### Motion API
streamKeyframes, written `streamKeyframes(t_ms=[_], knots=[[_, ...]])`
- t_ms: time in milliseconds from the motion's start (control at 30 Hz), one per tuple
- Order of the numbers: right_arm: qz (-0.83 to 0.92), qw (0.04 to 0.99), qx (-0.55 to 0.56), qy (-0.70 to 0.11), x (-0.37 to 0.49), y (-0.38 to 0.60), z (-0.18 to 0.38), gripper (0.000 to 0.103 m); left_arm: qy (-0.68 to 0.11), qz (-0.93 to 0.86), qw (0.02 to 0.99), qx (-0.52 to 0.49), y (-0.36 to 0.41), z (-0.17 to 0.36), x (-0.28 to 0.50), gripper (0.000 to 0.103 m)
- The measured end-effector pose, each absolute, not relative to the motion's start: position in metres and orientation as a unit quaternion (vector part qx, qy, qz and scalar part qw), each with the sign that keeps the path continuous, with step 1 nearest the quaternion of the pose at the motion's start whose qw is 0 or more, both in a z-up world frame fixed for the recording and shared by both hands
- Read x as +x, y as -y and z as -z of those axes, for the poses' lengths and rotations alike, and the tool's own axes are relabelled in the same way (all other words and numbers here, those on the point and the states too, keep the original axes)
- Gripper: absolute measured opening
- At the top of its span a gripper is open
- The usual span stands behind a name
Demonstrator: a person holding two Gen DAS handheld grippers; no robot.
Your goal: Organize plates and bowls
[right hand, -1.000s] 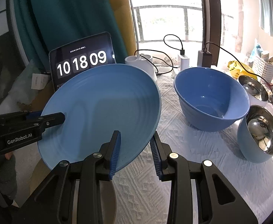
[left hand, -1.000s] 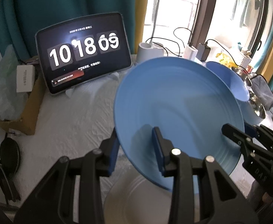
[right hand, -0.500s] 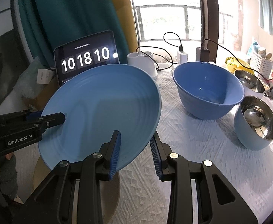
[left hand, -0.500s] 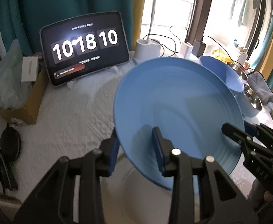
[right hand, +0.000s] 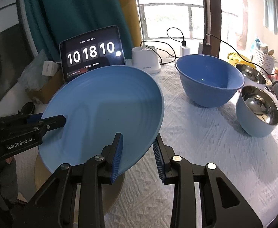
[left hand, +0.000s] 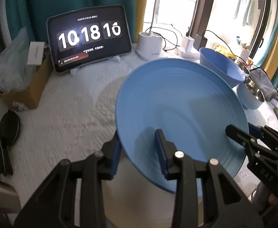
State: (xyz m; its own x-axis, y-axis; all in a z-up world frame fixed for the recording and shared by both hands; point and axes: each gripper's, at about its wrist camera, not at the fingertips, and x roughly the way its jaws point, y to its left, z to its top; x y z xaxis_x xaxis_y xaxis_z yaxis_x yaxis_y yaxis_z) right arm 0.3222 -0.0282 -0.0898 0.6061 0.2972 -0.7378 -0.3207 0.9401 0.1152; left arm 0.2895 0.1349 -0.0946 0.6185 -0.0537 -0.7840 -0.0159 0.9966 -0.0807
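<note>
The blue plate (left hand: 180, 114) hangs tilted above the surface (left hand: 63, 114), pinched at its rim by both my jaws. My left gripper (left hand: 139, 152) has one pad under the near edge and one on the ribbed inner face; my right gripper (right hand: 139, 153) bites the opposite edge the same way, one pad inside, one beneath. Both jaws are narrow and closed on the plate.

Under the plate lies a pale plate (left hand: 148, 199), showing as a white disc in my left view and only as a tan crescent (right hand: 112, 190) in my right.

My right view takes in the big blue bowl (right hand: 209, 79) whole, empty, standing on the white cloth, with a steel-lined blue bowl (right hand: 258, 112) beside it and another steel bowl (right hand: 251, 74) behind. In my left view the plate hides most of these; only the big bowl's rim (left hand: 220, 64) and a slice of the smaller one (left hand: 251, 96) peek past.

My left view alone shows the black cases (left hand: 8, 127) on the cloth. Both views catch the tablet (right hand: 91, 53) reading 10 18 10.
</note>
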Motion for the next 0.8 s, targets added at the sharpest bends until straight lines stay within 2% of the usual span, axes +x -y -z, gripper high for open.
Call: streamKeyframes(t_ms=[800], knots=[[-0.195,0.885,-0.022,-0.422,0.284,0.017,0.102,0.035,-0.444,-0.019,0.894,-0.056,-0.144,0.111,0.236,0.035]])
